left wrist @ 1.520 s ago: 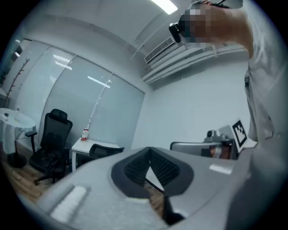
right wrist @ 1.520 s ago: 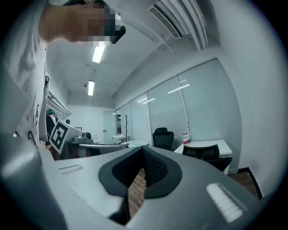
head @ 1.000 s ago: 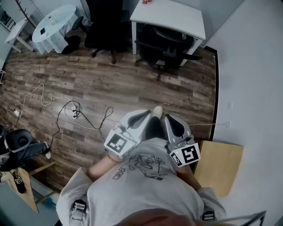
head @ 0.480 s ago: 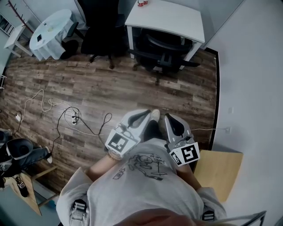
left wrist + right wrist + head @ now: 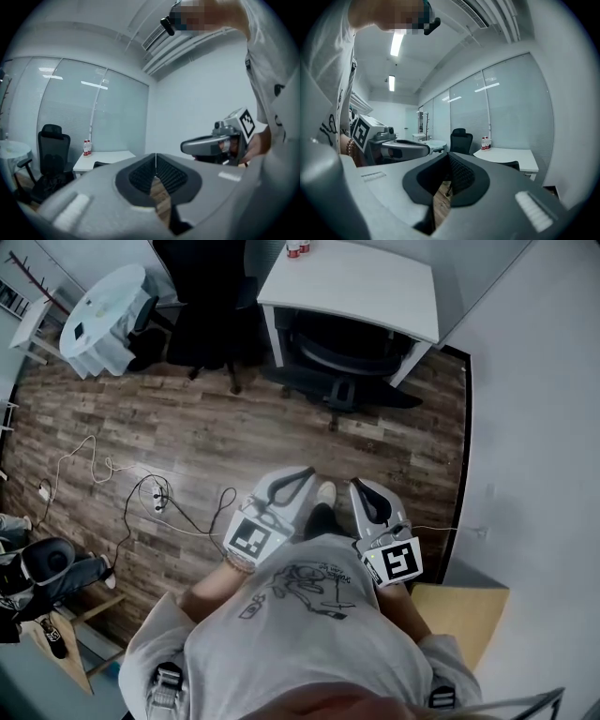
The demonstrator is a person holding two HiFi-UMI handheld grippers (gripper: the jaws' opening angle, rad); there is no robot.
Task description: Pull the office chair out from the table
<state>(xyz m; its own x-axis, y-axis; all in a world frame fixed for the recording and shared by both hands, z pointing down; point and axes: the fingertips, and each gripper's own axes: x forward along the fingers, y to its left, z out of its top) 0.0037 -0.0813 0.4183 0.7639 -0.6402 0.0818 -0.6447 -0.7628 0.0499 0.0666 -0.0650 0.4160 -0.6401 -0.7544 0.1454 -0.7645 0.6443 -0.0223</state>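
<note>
A black office chair [image 5: 339, 351] sits tucked under the white table [image 5: 361, 279] at the top of the head view; its base and wheels stick out onto the wood floor. My left gripper [image 5: 302, 473] and right gripper [image 5: 358, 487] are held side by side close to my body, well short of the chair. Both are shut with nothing between the jaws. The left gripper view shows the white table [image 5: 102, 158] far ahead past my shut left gripper [image 5: 155, 156]. My shut right gripper [image 5: 448, 156] points toward the table [image 5: 508, 156].
A second black office chair [image 5: 202, 306] stands left of the table. A round white-clothed table [image 5: 103, 307] is at the upper left. Cables and a power strip [image 5: 155, 491] lie on the floor to the left. A wooden board [image 5: 463, 626] and the white wall are on the right.
The table and tucked chair have drawn nearer and larger in the head view as I walk toward them. Both grippers stay shut and keep their places by my body.
</note>
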